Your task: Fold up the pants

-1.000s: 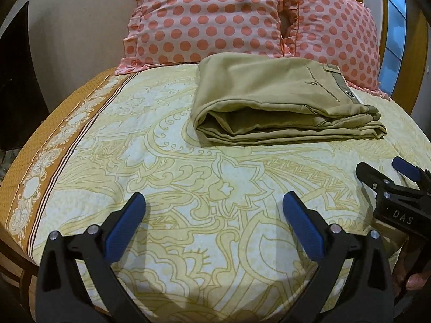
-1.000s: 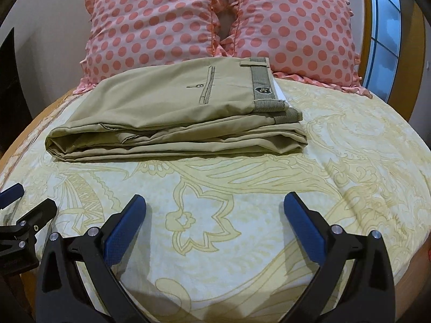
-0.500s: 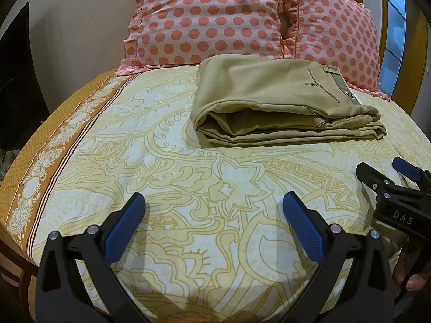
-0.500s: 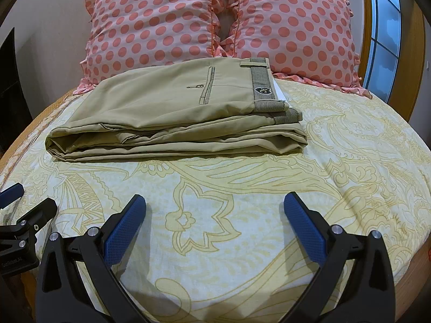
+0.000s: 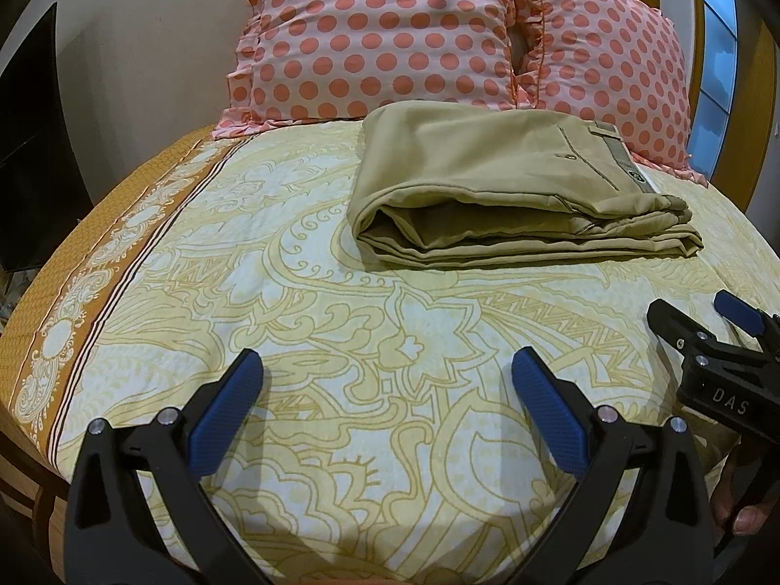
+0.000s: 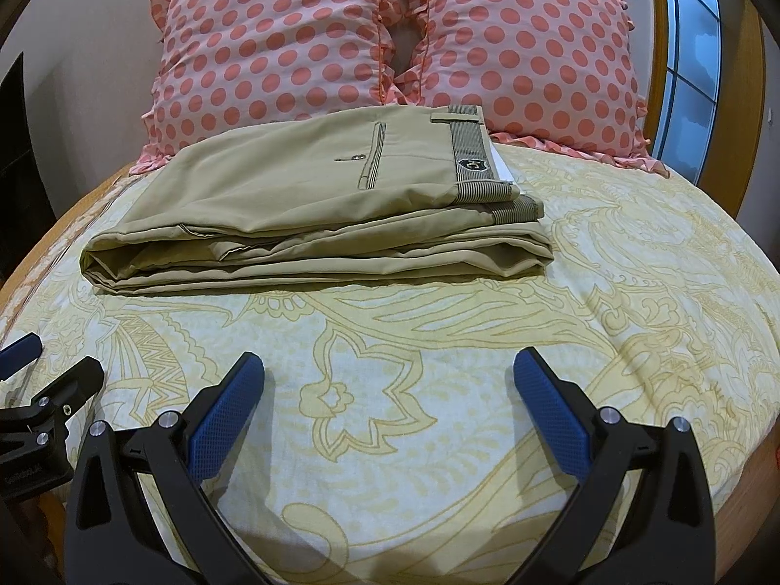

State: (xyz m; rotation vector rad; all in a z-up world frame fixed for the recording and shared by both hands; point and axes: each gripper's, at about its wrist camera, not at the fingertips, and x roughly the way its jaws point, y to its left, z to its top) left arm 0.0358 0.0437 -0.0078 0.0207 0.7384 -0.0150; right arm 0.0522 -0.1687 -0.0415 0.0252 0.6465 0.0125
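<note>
Khaki cloth is seen folded into a flat, layered stack: the pants (image 5: 512,204) (image 6: 321,214) are laid on the bed (image 5: 292,341) (image 6: 438,365), toward its head, with the striped waistband (image 6: 470,151) turned to the right and a back pocket slit facing up. Just behind them, two pink pillows (image 5: 385,34) (image 6: 273,58) with coral dots are propped against the pale wall (image 5: 146,48), the far edge of the pants close to the pillow frills.

Between the pants and both tools only bare sheet is seen, so nothing is set in the way. The left tongs (image 5: 387,380) are held apart over the sheet, well short of the pants, gripping nothing. The right tongs (image 6: 390,380) are likewise spread and empty; they are also seen at the right edge of the left view (image 5: 702,317).

Against the pictures of a second ago, nothing is seen to have shifted: pants, pillows and both tools are found in the same places.

The sheet is printed with yellow paisley on white and is edged by an ochre border (image 5: 73,341) on the left. A wood-framed window (image 6: 692,48) is seen at the right.
</note>
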